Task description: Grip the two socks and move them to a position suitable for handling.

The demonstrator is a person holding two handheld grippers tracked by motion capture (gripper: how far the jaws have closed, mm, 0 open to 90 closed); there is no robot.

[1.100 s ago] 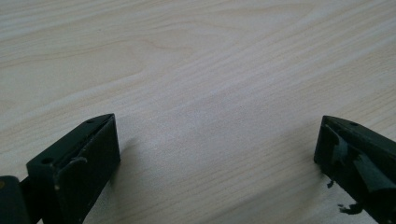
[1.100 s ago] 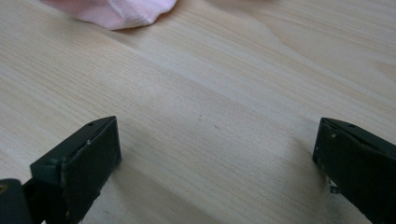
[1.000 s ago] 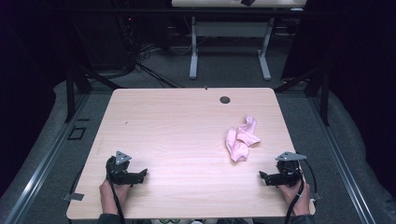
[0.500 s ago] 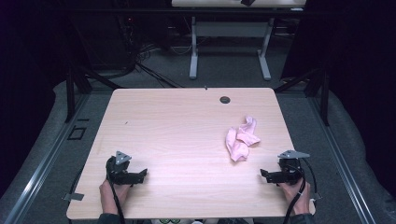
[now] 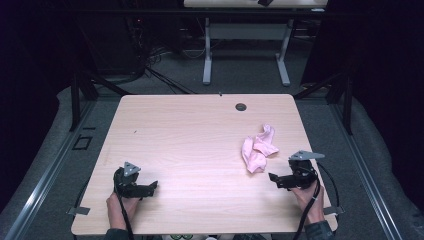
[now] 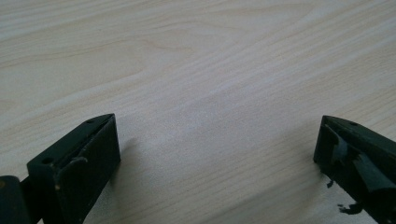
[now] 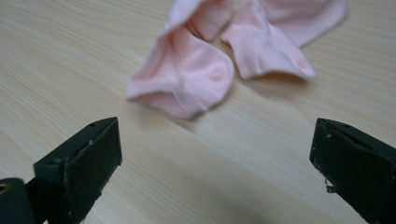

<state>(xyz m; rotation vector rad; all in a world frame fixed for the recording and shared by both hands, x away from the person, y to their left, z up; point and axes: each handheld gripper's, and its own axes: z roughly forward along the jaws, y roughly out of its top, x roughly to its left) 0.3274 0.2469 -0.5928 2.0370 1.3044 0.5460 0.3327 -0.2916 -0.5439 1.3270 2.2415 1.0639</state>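
Observation:
A crumpled pink cloth (image 5: 257, 148) lies on the right part of the wooden table (image 5: 200, 140). My right gripper (image 5: 275, 179) rests near the front right edge, just below and right of the cloth, its jaws wide open and pointing left toward it. In the right gripper view the pink cloth (image 7: 224, 56) lies a short way ahead of the open gripper (image 7: 215, 158), not touching it. My left gripper (image 5: 149, 187) sits at the front left, open, pointing right over bare wood. The left gripper view shows the left gripper (image 6: 215, 154) with plain tabletop between its jaws.
A small round dark hole (image 5: 241, 106) sits near the table's far edge. Beyond the table stand a white table frame (image 5: 245, 55) and cables on grey floor. Black frame bars (image 5: 80, 95) flank both sides.
My right gripper has shifted slightly up and toward the pink cloth. The left gripper and the cloth have stayed in place.

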